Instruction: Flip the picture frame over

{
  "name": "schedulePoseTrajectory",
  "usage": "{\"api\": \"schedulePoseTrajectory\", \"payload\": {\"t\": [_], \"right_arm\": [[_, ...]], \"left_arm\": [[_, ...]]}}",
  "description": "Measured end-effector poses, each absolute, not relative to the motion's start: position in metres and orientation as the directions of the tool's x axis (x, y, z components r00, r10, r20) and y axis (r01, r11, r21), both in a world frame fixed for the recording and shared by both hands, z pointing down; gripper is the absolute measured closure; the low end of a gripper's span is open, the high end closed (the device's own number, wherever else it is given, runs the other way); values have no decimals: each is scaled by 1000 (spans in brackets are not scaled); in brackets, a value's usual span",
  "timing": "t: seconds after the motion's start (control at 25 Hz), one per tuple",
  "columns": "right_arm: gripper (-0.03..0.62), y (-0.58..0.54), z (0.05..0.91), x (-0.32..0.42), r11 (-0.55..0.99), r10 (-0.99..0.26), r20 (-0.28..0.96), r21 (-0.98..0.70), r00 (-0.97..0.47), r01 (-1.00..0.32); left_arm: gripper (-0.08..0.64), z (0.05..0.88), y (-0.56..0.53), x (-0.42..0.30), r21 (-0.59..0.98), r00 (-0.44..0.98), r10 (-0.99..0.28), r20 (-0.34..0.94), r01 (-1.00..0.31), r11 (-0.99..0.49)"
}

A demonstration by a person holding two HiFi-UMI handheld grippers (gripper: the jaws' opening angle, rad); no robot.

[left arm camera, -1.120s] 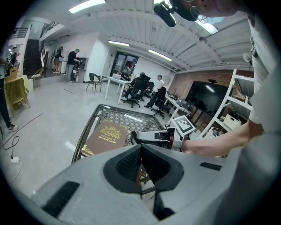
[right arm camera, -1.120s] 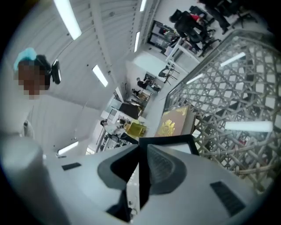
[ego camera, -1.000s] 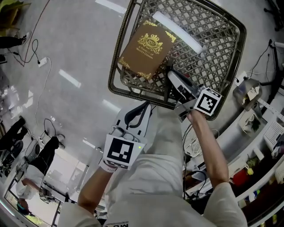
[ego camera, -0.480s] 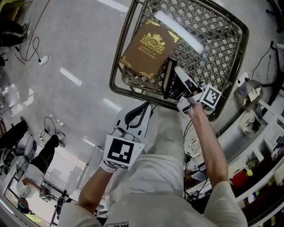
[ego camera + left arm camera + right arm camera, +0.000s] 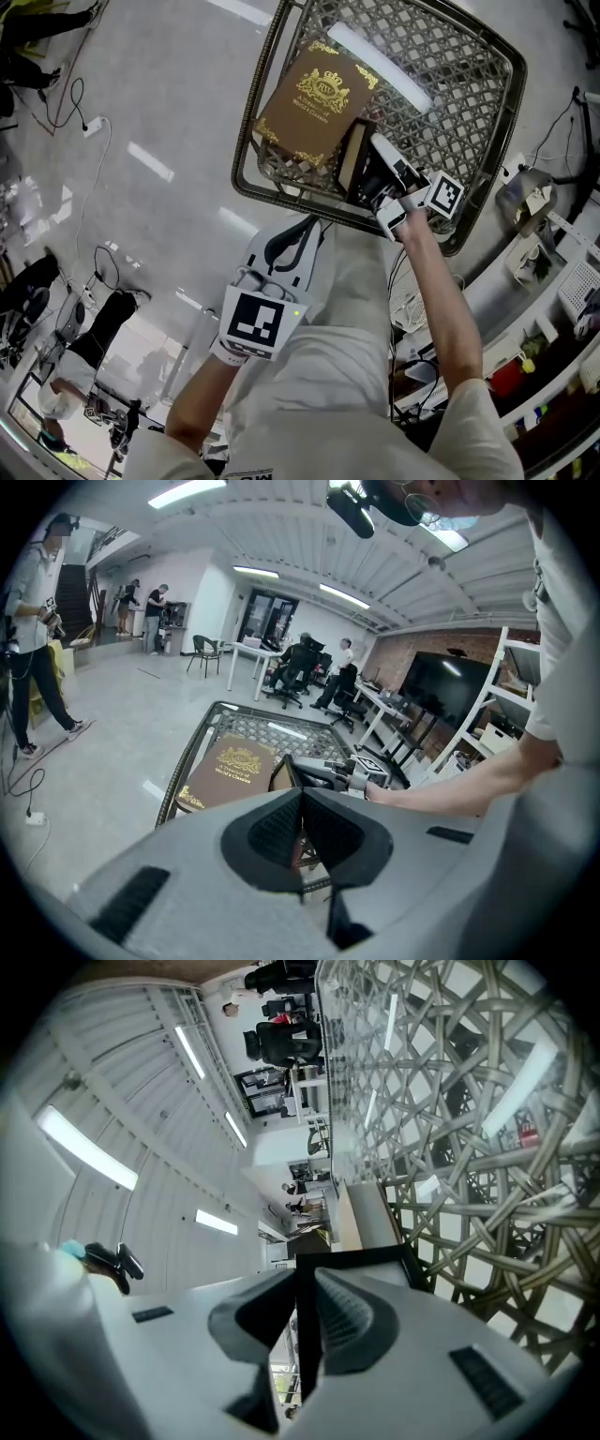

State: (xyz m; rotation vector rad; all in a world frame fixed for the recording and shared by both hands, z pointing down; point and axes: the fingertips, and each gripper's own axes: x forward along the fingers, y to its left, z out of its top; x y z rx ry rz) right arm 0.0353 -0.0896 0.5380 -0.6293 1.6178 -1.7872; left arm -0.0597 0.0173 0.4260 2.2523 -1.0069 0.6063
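The picture frame [image 5: 353,159] stands up on its thin edge on the tabletop [image 5: 459,84], just beside the near corner of the brown book [image 5: 314,101]. It leans a little and neither face lies flat. The right tongs [image 5: 373,173] are clamped on the frame's dark rim. In the right gripper view the rim runs straight between the two pads, and they press on it.

I think the flip is about half done, because the frame is up but not yet down on its other face. The next move looks like a slow tip the rest of the way, on the side away from the book so it does not land on the book. Then the frame has to go down softly, since the tabletop looks like glass, and only then should the tongs let go.

The left tongs [image 5: 286,246] are squeezed together with nothing in them. They wait off the tabletop, much farther from the book than the frame is.

Count them up — one picture frame, one book, one tabletop and two tongs.
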Motion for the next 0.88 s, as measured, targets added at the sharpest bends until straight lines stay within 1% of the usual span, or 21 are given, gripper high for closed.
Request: {"api": "schedulePoseTrajectory", "payload": {"t": [0.44,0.52,0.64,0.72,0.88], "right_arm": [[508,-85,541,51,-8,-713,-37,-998,-700,60],[499,-85,543,57,-6,-718,-25,-999,-695,42],[468,-81,550,66,-14,-727,-2,-1000,-687,18],[465,-79,557,74,-27,-731,37,-999,-681,-25],[465,-73,572,86,-34,-720,149,-983,-678,-180]], "left_arm": [[534,423,14,-51,354,610,-503,612,-780,-515],[535,422,14,-51,360,609,-503,613,-782,-509],[535,423,15,-49,360,609,-499,616,-781,-510],[534,423,15,-48,358,611,-497,616,-779,-514],[535,424,17,-46,348,617,-493,613,-771,-532]]}}
